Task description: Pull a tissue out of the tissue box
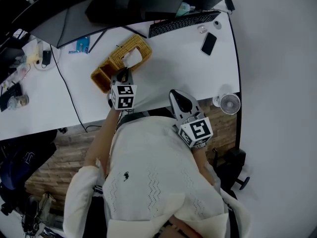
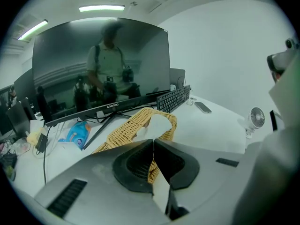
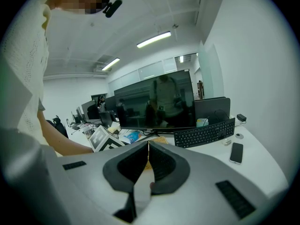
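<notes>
Head view, largest first.

- Counter (image 1: 173,68): white, runs across the upper half of the frame.
- Monitor (image 1: 138,1): dark, wide, along the counter's 12 o'clock edge. Black keyboard (image 1: 184,23) at its 3 o'clock side.
- Tissue box (image 1: 121,58): sits on the counter below the monitor stand. It has a long cover of woven, straw-yellow wicker and lies aslant, long axis from 7 to 1 o'clock. In the left gripper view (image 2: 126,128) the weave and the oblong opening on top read clearly.
- Left tool (image 1: 123,74): at 6 o'clock of the box, nose just beside the box's near edge; contact cannot be judged from above. In its own view (image 2: 152,139) the two dark pads are clenched tip to tip with nothing between them. The box lies beyond the tips at 12 o'clock.
- Right tool (image 1: 174,93): at 4 o'clock of the left tool, over the counter's near edge, well apart from the box. In its own view (image 3: 148,143) the pads are also clenched together and empty.
- Fan (image 1: 230,103): small, white, at 3 o'clock of the right tool, at the counter's corner.
- Tissue (image 1: 132,57): white, rumpled, standing up out of the box opening toward the 1 o'clock end. In the left gripper view (image 2: 158,125) it rises as a soft peak above the wicker rim. Neither tool touches it.
- Phone (image 1: 208,43): black, flat on the counter, at 3 o'clock of the box, just below the keyboard's right end.
</notes>
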### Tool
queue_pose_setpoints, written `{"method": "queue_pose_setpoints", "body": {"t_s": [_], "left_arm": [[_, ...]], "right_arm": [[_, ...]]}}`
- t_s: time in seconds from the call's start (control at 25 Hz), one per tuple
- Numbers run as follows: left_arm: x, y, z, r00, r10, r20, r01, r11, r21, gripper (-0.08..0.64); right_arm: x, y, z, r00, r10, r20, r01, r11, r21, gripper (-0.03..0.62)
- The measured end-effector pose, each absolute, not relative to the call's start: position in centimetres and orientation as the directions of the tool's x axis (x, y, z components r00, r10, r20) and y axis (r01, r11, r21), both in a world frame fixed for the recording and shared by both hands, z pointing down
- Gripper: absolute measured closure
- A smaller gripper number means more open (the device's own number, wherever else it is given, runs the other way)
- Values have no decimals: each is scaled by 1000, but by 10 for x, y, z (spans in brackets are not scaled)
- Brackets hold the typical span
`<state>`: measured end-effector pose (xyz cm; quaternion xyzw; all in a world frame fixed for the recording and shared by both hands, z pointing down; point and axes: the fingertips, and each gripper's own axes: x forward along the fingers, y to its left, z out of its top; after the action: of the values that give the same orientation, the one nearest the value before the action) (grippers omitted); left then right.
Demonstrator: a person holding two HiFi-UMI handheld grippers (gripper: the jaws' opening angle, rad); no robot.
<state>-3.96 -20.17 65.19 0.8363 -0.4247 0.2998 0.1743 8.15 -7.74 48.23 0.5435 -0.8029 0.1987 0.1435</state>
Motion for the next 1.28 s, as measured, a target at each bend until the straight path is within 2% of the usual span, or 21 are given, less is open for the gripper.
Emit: {"method": "queue_pose_setpoints", "body": {"t_s": [1.28], "left_arm": [[-36,-182,642,428,-640,638,-838,-545,16,545]], "right_arm": [[85,-79,478,-446,-788,425,-893,419,-162,584]]}}
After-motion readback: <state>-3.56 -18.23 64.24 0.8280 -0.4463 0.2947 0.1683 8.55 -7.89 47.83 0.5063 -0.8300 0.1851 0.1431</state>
